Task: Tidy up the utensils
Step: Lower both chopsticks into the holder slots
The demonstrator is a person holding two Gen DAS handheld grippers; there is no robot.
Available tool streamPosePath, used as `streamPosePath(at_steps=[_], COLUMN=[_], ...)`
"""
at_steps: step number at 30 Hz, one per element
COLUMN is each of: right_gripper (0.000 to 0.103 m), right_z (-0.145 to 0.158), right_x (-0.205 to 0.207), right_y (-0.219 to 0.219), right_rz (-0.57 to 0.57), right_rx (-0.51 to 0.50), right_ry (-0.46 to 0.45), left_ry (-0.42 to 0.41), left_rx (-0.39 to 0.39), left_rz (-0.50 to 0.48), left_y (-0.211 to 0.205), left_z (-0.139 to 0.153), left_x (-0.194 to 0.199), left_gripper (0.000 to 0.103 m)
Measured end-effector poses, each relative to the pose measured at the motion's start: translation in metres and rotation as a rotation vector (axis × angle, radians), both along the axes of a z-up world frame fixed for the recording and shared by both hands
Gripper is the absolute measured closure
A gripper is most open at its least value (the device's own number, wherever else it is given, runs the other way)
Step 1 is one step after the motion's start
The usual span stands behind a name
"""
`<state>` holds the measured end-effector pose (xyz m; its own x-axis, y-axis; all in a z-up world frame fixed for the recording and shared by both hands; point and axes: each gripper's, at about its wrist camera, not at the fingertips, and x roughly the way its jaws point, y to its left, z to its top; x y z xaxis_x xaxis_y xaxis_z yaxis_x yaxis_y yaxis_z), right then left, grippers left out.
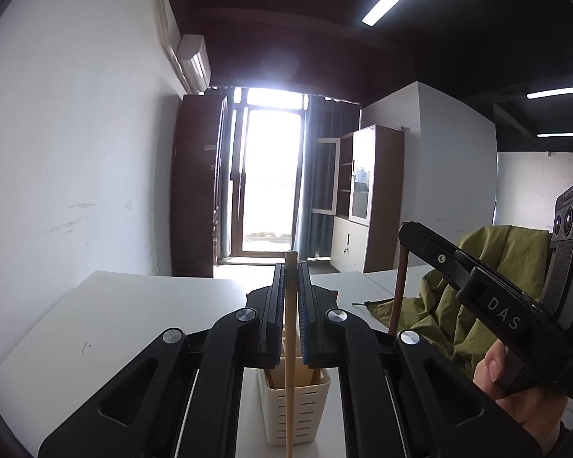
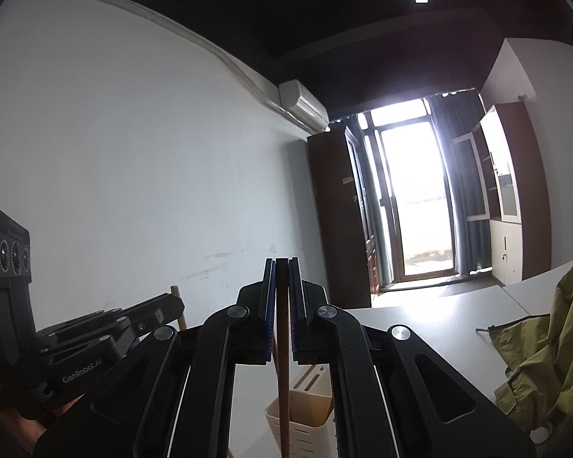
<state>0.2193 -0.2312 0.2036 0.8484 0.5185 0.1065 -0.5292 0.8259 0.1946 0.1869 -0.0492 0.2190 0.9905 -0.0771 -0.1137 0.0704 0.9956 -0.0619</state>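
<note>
Two chopsticks are in my grip, one in each hand. Starting at my left, my left gripper (image 1: pixel 291 267) is clenched on a pale wooden chopstick (image 1: pixel 289 343), which stands nearly upright between the blue-edged pads and runs from twelve o'clock above the fingertips down to six o'clock at the bottom of the left wrist view. Its lower length passes in front of a cream slotted utensil holder (image 1: pixel 294 408) that sits on the white table (image 1: pixel 133 316) just below my fingers; whether the tip touches the holder I cannot tell. Wooden pieces show inside the holder's rim. Moving toward three o'clock in that same view, my right gripper (image 1: pixel 405 231) slants in, my right hand (image 1: pixel 515 385) wrapped around its body, and a dark brown chopstick (image 1: pixel 398 290) hangs down from its tips. Behind it a crumpled olive-green cloth (image 1: pixel 477 294) lies on the table. From my right wrist view, the right fingers are closed tight on that dark chopstick, which drops straight toward six o'clock, beside the holder's near rim and in front of its wall. At nine o'clock there, the left gripper shows with the pale chopstick's top poking above it.
</note>
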Motion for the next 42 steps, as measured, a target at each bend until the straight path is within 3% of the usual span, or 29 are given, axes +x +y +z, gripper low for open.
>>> streamPosePath(at_steps=[13, 23, 30, 42], right_gripper=[0.096, 0.096, 0.096, 0.096], right_z=[0.006, 0.006, -0.002, -0.024], right_x=[-0.004, 0.005, 0.025, 0.045], right_y=[-0.019, -0.021, -0.011, 0.005], right_rz=[0.011, -0.004, 0.006, -0.021], right_rx=[0.167, 0.222, 0.203, 0.123], right_ry=[-0.183, -0.278, -0.262, -0.139], left_ry=[-0.224, -0.343, -0.316, -0.107], left_rx=[-0.081, -0.143, -0.141, -0.093], left_rz=[0.038, 0.084, 0.102, 0.099], left_y=[0.01, 0.012, 0.01, 0.005], left_z=[0.015, 0.009, 0.002, -0.018], left_x=[-0.017, -0.011, 0.009, 0.055], left_gripper=[0.097, 0.097, 0.097, 0.097])
